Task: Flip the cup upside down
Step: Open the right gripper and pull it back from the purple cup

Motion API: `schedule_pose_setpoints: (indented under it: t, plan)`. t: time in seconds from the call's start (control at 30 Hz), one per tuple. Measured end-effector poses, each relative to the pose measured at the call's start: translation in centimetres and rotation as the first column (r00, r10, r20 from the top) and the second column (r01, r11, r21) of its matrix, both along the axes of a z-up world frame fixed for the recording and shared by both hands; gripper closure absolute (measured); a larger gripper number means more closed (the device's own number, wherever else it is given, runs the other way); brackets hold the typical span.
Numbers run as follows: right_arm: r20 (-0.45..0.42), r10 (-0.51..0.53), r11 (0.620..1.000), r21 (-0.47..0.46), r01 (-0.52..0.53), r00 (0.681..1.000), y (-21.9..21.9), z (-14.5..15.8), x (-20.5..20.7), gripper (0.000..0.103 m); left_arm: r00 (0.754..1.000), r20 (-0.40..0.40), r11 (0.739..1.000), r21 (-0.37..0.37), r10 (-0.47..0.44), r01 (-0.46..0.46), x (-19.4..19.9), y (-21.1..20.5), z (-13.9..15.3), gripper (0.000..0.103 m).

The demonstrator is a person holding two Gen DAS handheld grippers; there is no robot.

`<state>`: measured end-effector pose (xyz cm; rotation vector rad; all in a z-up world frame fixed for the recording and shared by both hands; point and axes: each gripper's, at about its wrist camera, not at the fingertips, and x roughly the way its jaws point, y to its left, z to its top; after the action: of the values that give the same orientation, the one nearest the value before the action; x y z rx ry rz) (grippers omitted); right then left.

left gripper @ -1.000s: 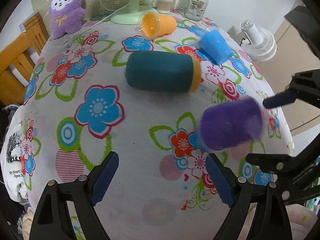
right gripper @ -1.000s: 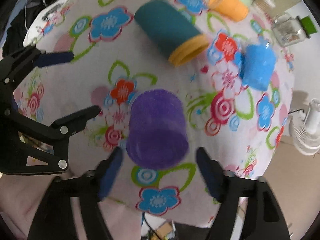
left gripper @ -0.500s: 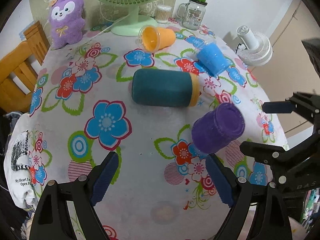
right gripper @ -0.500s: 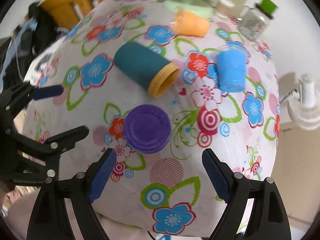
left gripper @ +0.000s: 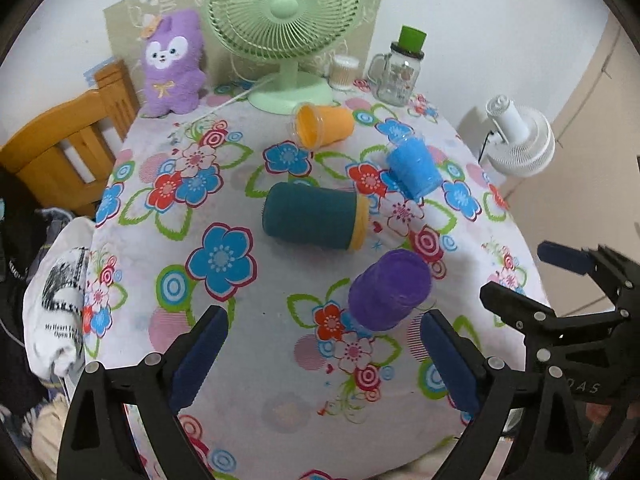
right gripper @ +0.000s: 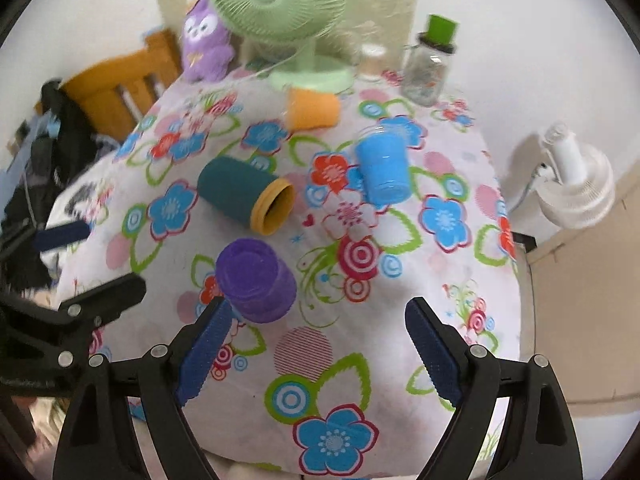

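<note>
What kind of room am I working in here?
Most likely a home living or dining room: a floral tablecloth, a purple plush toy beside a green desk fan, and a wooden chair.

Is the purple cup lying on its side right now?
No, the purple cup stands upside down on the tablecloth, closed base facing up, with no gripper holding it.

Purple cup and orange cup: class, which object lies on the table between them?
The teal cup with the yellow rim lies on its side between the purple cup and the orange cup, clearest in the left wrist view.
</note>
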<state>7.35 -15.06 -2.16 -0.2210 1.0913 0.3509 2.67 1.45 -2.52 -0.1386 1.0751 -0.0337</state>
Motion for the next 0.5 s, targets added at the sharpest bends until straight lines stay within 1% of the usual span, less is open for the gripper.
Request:
schedule_pose_setpoints:
  t: [0.1, 0.17, 0.33, 0.5]
  plan:
    - [0.01, -0.054, 0.997, 0.047, 0.053, 0.998, -1.1, 0.7, -0.6, 0.012, 0.999, 0.005, 0.999, -0.01, 0.037, -0.037, -0.7, -0.4, 0.4, 0.004]
    - [0.021, -0.08, 0.995, 0.061, 0.079, 0.997, -1.6, 1.0, -1.1, 0.012, 0.998, 0.007, 0.998, -0.022, 0.06, -0.059, -1.1, -0.5, 0.7, 0.004]
    - [0.052, -0.107, 0.993, 0.058, 0.104, 0.993, -2.2, 1.5, -2.2, 0.012, 0.995, 0.016, 0.995, -0.033, 0.098, -0.098, -2.0, -0.7, 1.2, 0.0]
    - [0.076, -0.122, 0.991, 0.057, 0.117, 0.99, -2.6, 2.0, -3.4, 0.012, 0.994, 0.021, 0.994, -0.019, 0.106, -0.106, -2.9, -1.2, 1.3, 0.0]
